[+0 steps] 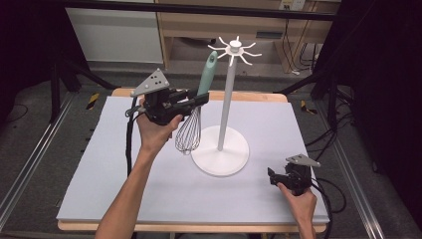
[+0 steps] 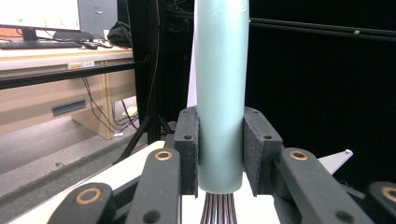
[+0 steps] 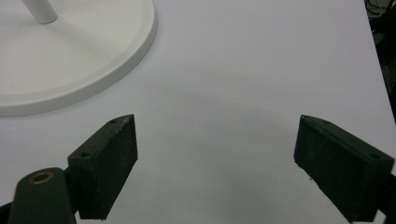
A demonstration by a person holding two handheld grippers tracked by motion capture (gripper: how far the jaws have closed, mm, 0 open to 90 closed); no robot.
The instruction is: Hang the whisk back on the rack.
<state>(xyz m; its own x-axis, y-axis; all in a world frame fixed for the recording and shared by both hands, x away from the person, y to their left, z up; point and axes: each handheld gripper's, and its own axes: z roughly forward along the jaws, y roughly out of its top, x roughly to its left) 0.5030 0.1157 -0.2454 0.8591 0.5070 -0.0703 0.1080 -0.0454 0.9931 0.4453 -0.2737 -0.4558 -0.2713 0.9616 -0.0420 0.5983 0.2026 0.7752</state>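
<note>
High view: the left gripper (image 1: 201, 99), raised on a lifted forearm, points level and clamps the whisk (image 1: 195, 112) by its teal handle, wires hanging beside the stand (image 1: 226, 99). The right gripper (image 1: 272, 175) rests low near the table (image 1: 124, 174) edge, jaws wide apart. No writing is legible.

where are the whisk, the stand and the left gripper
whisk (image 1: 189, 133), high view, on the wire loops below the handle
stand (image 1: 220, 158), high view, on the round white base
left gripper (image 2: 220, 154), left gripper view, on the whisk handle midway between the two pads clamped on it
</note>
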